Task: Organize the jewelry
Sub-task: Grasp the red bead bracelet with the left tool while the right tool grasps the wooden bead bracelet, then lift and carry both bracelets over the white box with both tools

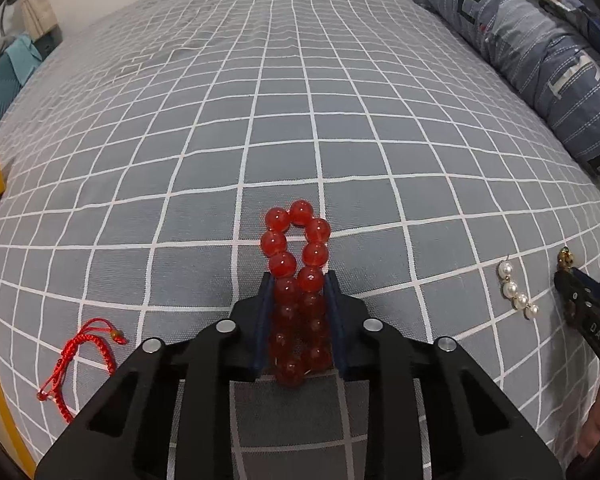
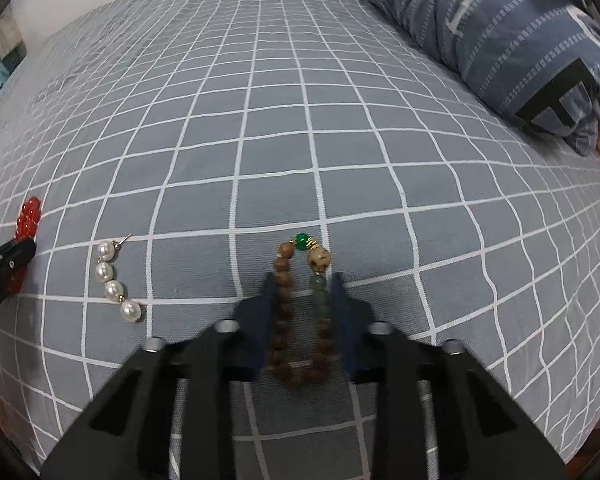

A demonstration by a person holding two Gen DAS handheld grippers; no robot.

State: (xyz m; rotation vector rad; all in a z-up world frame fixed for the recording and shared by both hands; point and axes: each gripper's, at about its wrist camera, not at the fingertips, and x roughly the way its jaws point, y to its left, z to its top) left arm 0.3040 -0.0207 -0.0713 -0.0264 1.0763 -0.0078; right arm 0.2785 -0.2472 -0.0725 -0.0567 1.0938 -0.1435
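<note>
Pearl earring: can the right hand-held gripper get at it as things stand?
Probably not yet. The right hand-held gripper is shut on the wooden bracelet. The pearl earring lies bare on the bedsheet, nothing between them.

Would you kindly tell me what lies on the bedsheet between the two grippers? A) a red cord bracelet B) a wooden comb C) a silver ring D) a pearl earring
D: the pearl earring lies on the sheet between the left gripper, shut on the red bead bracelet, and the right gripper, shut on the brown bead bracelet; the red cord bracelet lies on the far side of the left gripper.
</note>
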